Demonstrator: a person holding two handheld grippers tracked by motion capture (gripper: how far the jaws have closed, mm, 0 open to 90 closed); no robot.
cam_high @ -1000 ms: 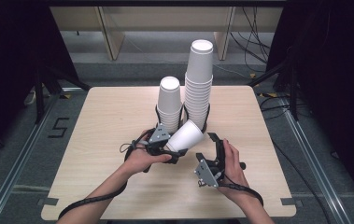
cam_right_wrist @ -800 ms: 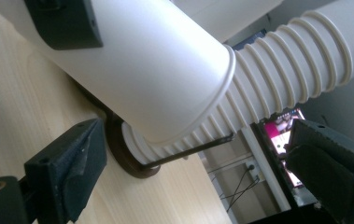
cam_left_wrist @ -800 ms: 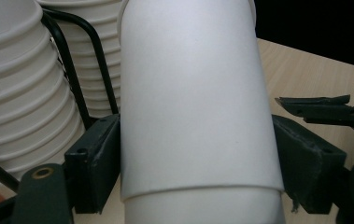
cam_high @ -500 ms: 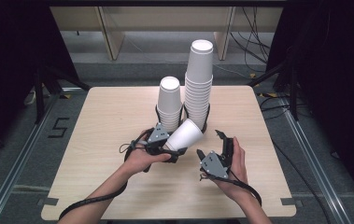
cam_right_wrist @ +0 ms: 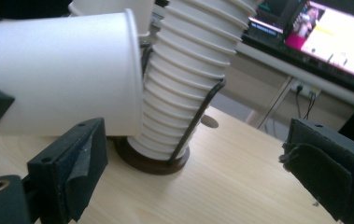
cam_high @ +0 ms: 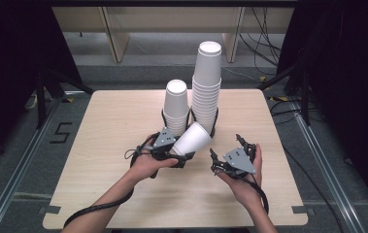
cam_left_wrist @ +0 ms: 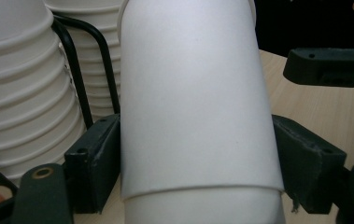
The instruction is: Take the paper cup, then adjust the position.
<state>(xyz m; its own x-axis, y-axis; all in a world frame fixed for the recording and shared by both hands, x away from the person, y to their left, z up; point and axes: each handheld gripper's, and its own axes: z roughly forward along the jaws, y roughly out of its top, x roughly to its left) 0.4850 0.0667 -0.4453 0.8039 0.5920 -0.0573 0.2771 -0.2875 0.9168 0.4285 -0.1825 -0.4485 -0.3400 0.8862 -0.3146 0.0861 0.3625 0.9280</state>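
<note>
Item, left gripper (cam_high: 180, 154): jaws closed against the two sides of a single white paper cup (cam_high: 192, 140), which is held tilted above the bench (cam_high: 99, 160), mouth toward the stacks; in the left gripper view the cup (cam_left_wrist: 195, 107) seems to be two cups nested, a seam showing near the bottom, so the hold is probably meant to steady them for separating, though that is a judgement; item, right gripper (cam_high: 229, 154): jaws spread wide and holding nothing, hovering just beside the cup's rim, well placed to take it; item, short stack of cups (cam_high: 176, 109): upright in a black wire holder; item, tall stack of cups (cam_high: 206, 90): upright beside it, seated in a round dark base with wire uprights (cam_right_wrist: 198, 116) that keep the column from toppling; both stacks stand just behind the held cup.
</note>
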